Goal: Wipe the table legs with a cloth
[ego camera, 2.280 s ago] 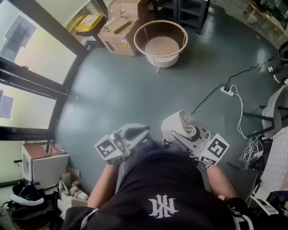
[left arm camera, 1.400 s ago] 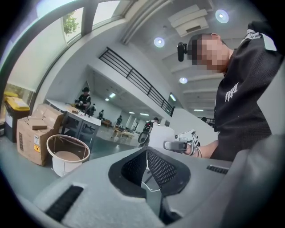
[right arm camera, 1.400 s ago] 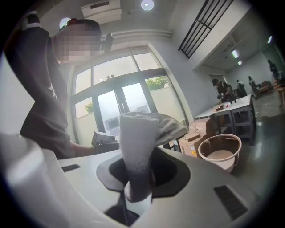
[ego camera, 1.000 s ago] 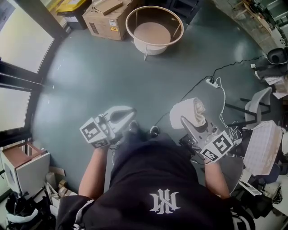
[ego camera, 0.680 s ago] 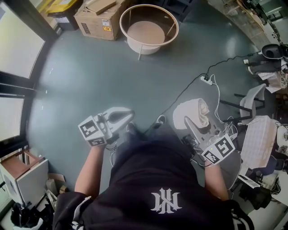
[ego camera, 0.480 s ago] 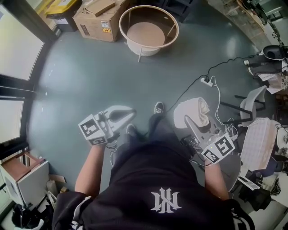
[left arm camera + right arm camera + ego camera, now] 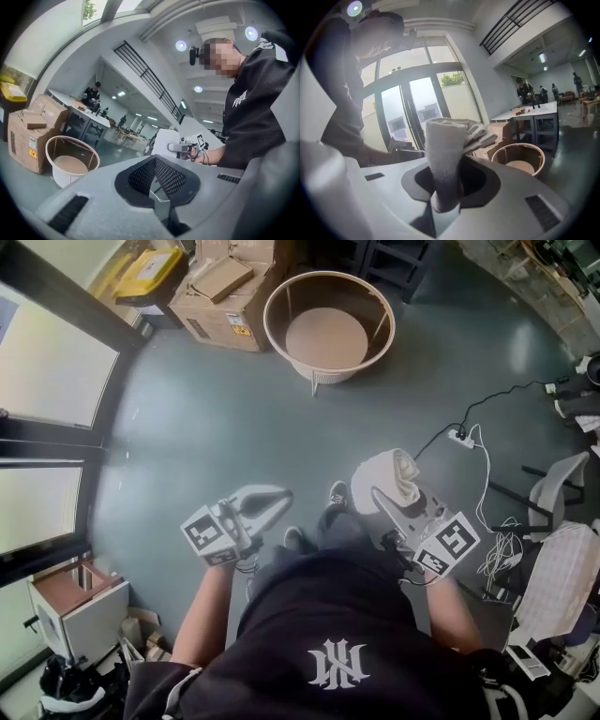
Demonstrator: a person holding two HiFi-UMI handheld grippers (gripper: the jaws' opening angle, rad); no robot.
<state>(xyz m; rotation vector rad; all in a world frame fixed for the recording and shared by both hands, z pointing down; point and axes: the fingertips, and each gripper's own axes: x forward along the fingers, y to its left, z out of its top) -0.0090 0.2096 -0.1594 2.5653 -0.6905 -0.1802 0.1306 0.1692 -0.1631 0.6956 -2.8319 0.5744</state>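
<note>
White cloth (image 7: 386, 476) is what we carry in the right gripper (image 7: 380, 495). Its jaws are pinched on the folded bundle so that most of it stands proud of the tips, ready, we judge, to be pressed against a leg. The left gripper (image 7: 274, 502) has its jaws closed together on nothing (a spare hand for now), held low in front of the body. The round table (image 7: 328, 338) stands well apart ahead of us on the grey floor, near the cardboard boxes (image 7: 225, 296). Its thin pale legs (image 7: 315, 383) are untouched, so wiping has not yet begun and we would first need to walk up and crouch
</note>
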